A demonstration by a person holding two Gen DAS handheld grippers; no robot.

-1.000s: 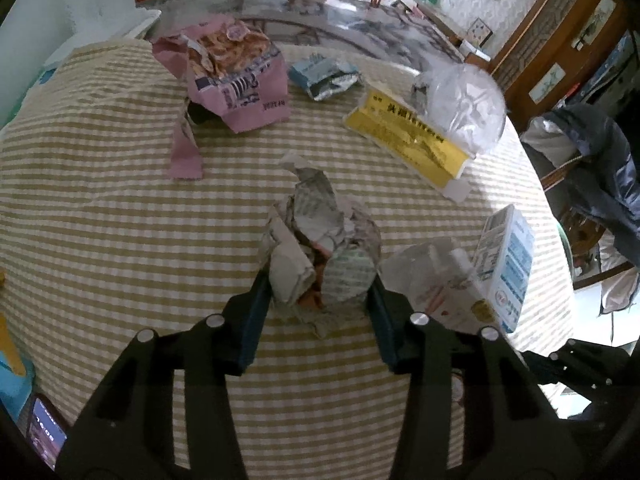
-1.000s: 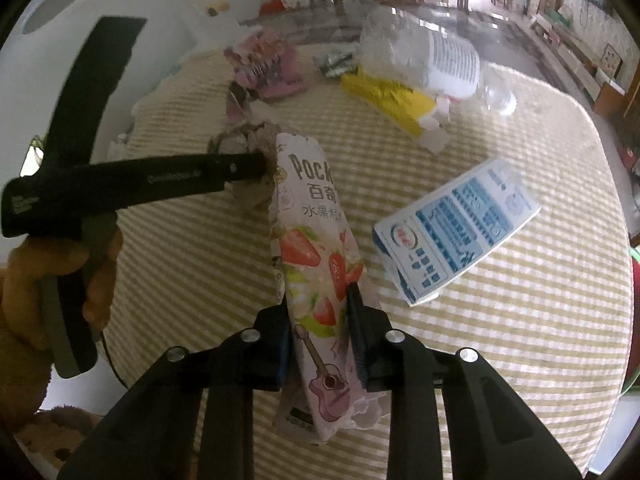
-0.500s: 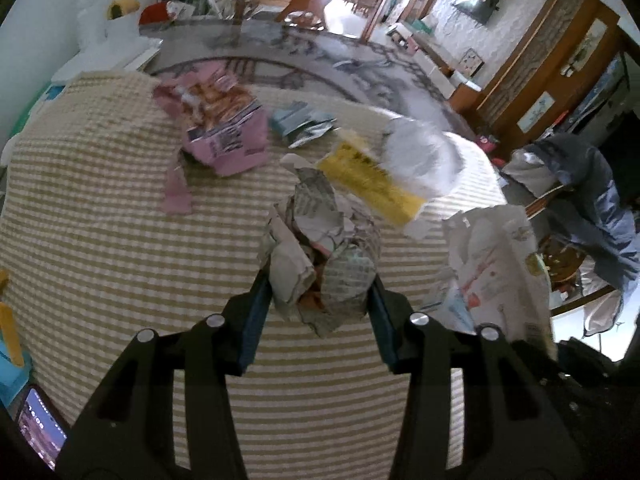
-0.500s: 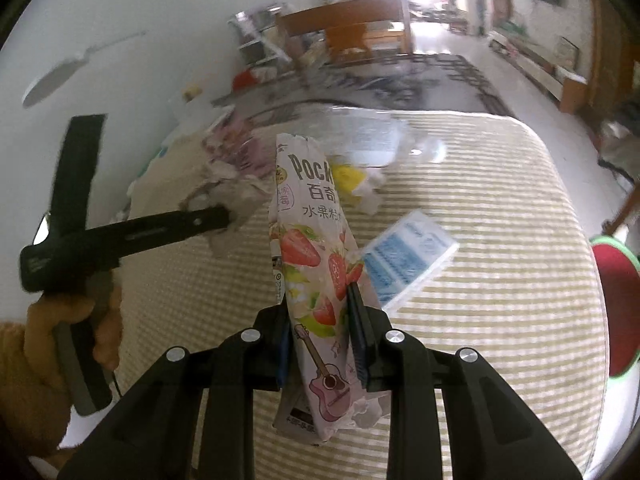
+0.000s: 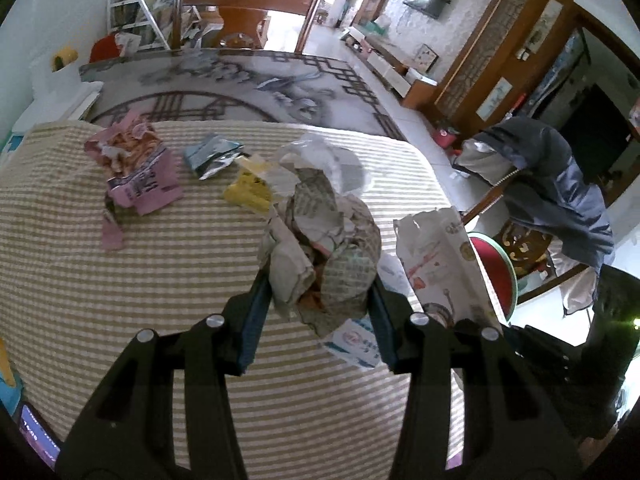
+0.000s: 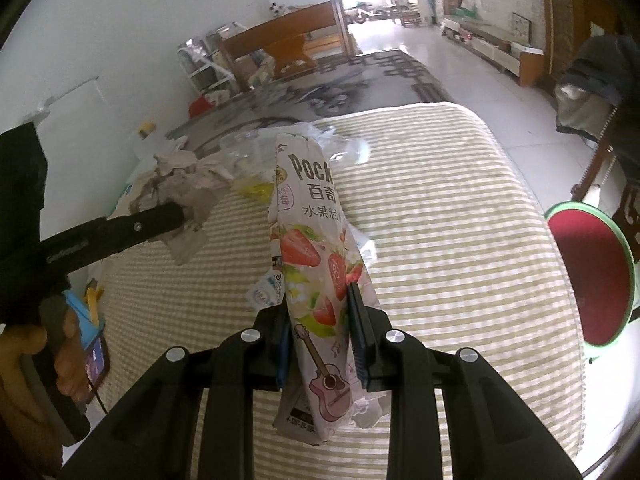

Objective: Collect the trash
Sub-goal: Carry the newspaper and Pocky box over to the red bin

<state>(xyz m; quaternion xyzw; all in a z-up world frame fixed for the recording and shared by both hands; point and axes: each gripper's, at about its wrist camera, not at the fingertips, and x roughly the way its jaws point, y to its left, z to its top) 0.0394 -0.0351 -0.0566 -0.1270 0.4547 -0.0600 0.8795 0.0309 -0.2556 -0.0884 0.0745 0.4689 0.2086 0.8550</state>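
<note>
The left gripper [image 5: 318, 312] was clenched on a crumpled newspaper wad [image 5: 320, 248] at the centre of the left wrist view, both pads pressed into its sides, the wad raised off the checked tablecloth [image 5: 120, 300]. In the right wrist view the right gripper [image 6: 322, 328] gripped a strawberry snack box [image 6: 316, 272] — its jaws squeezed the flattened carton near its lower end, the box standing up the middle of the frame. That same box showed at the centre right of the left wrist view, just beside the wad.

More trash lay on the cloth in the upper half of the left view: a torn pink wrapper [image 5: 136, 172] at upper left, a blue-grey foil packet [image 5: 212, 156] beside it, a yellow packet [image 5: 248, 192] and a clear plastic bag [image 5: 336, 160] behind the wad. A white carton with blue print [image 5: 354, 342] lay on the cloth under the jaws. At the left edge of the right view a hand [image 6: 68, 360] held the left gripper's handle — a red stool [image 6: 588, 276] stood at the right edge.
</note>
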